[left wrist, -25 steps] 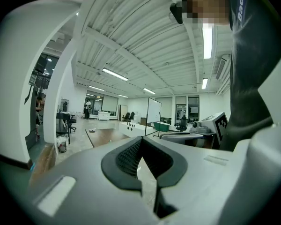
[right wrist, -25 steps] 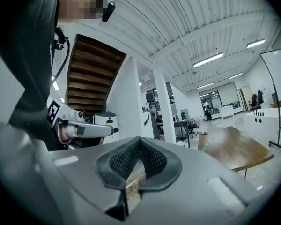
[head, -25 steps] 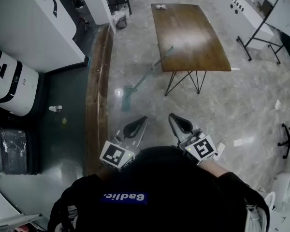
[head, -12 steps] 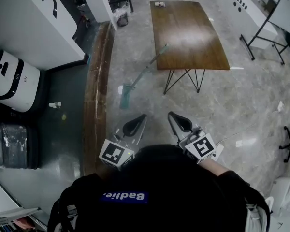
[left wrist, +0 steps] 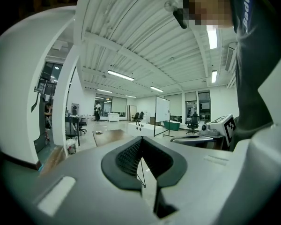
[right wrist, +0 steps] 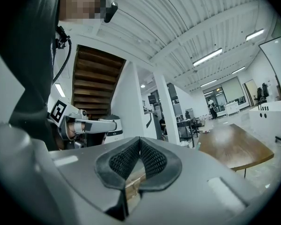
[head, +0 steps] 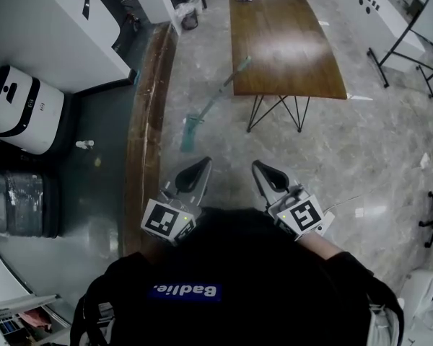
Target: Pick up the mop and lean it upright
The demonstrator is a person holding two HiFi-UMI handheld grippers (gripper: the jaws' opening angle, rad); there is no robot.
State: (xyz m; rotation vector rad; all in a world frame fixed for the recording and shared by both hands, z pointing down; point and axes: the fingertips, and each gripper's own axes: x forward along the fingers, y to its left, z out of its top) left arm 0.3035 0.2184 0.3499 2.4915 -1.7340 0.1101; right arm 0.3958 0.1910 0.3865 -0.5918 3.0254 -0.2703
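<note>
Teal mop [head: 208,103]: its flat head is on the grey marble floor [head: 224,157], and the handle slants away toward the left edge of the wooden table [head: 285,42]. We cannot tell whether the handle tip rests on that edge. The mop head lies near the long brown wooden ledge [head: 148,121], on its right in the head view.

We note the left gripper [head: 199,167] and the right gripper [head: 260,169] side by side in front of the person's chest, both pointing toward the mop and well apart from it. In the left gripper view the ribbed pads [left wrist: 131,154] meet at the tips with nothing between them. In the right gripper view it is the same: the jaws are together and empty.

A white machine [head: 22,110] stands at the far left.
</note>
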